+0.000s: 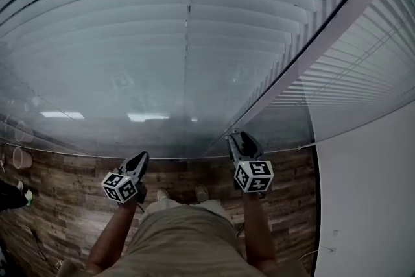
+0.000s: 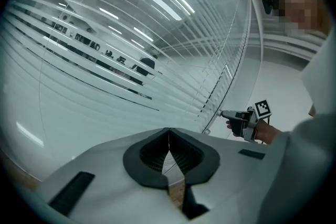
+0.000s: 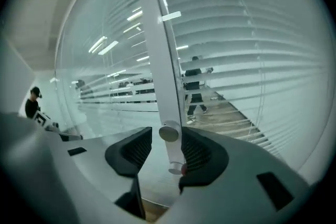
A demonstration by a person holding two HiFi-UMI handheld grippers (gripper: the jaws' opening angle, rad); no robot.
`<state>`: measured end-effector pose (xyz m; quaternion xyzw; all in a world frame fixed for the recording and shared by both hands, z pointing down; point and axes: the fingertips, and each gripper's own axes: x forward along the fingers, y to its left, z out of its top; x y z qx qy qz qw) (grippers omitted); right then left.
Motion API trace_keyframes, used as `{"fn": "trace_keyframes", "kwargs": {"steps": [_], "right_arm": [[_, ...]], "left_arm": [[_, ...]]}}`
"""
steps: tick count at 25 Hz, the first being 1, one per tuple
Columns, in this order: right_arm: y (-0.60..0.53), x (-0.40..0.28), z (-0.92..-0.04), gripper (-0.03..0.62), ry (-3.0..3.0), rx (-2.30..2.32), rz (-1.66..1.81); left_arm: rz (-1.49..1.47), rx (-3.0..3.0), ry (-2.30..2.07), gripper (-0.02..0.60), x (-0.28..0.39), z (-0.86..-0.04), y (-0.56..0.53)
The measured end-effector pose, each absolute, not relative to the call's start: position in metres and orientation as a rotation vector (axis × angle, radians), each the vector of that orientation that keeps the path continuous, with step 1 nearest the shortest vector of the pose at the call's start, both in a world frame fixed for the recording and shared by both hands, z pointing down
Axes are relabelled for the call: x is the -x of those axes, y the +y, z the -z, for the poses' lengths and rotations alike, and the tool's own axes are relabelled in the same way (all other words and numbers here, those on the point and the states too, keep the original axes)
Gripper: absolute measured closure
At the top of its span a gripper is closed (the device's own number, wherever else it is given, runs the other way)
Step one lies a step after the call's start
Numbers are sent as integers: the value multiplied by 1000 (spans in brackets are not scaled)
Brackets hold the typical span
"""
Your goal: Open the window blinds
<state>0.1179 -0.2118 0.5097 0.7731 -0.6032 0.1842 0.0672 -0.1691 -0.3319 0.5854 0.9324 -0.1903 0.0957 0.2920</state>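
Evidently the job has barely begun: the window blinds [image 1: 194, 42] hang at full drop behind the glass that fills the wall ahead, down to near the wood floor [image 1: 71, 204], and their pale slats are mostly tilted shut and overlapping. Only a few dark gaps show among the upper rows. The right gripper [image 1: 241, 138] is up at the upright frame post [image 3: 160, 60] between the two panes, where a small round knob [image 3: 169, 132] sits between its fingers. These are released, with a gap on at least the left side. The left gripper [image 1: 141, 157] hangs apart from the glass, its fingers clenched on nothing. Gripping and turning that knob is probably what remains.
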Motion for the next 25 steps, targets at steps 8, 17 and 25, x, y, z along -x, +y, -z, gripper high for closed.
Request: {"fn": "trace_keyframes", "kwargs": {"steps": [8,17,25], "right_arm": [[-205,-134,-516,468,-2230,-2624,-1564],[-216,-122,-509,434,-1767,-2343,-491],[-204,-144,-520,416,-2220,-2628,-1409]], "left_arm": [[-255,-2486,-507,566,167,-585,-333],[-265,-2481,-506,566,164,-589,-332],[-258,-2480,-512,566,165,-598,-333]]}}
